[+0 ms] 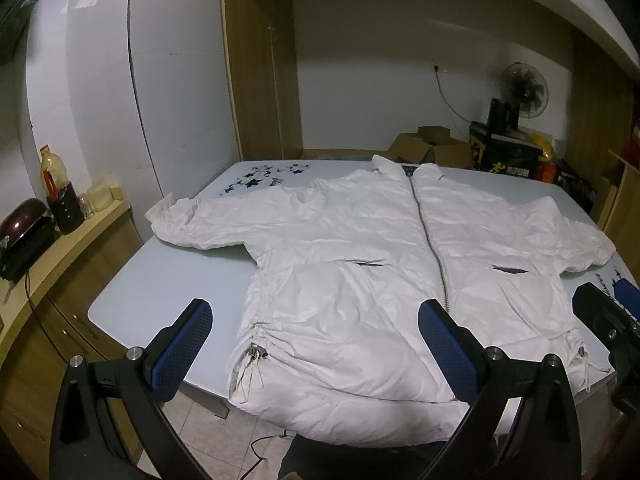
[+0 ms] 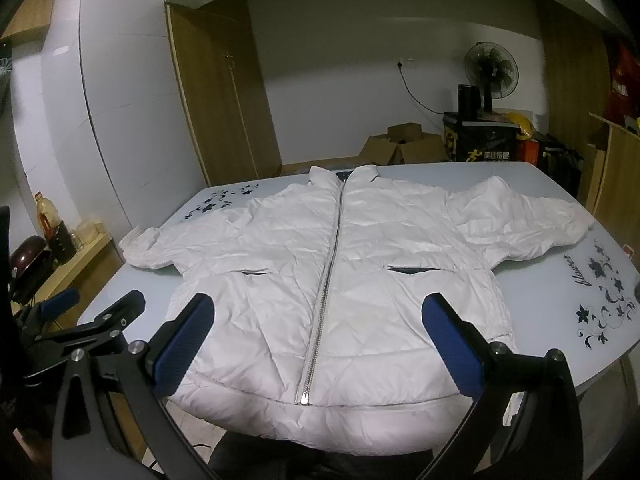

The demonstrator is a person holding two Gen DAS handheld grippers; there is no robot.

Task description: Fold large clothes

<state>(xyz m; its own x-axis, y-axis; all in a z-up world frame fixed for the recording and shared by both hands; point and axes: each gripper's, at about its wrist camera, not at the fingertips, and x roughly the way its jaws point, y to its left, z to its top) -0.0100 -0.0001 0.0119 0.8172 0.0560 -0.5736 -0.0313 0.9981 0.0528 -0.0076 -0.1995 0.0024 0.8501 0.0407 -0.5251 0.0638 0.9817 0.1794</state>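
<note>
Ahead of both wide-open, empty grippers, left gripper (image 1: 316,344) and right gripper (image 2: 318,346), a white zipped puffer jacket (image 2: 340,272) lies spread flat on the pale blue tabletop (image 2: 560,280).

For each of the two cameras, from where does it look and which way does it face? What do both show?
Left wrist: on the left gripper, open, over the near-left table edge, facing the white zipped puffer jacket; the right gripper shows far right.
Right wrist: on the right gripper, open, near the jacket hem, facing its zipper; the left gripper shows lower left.
Shared: jacket, pale blue glass table, black standing fan.
</note>
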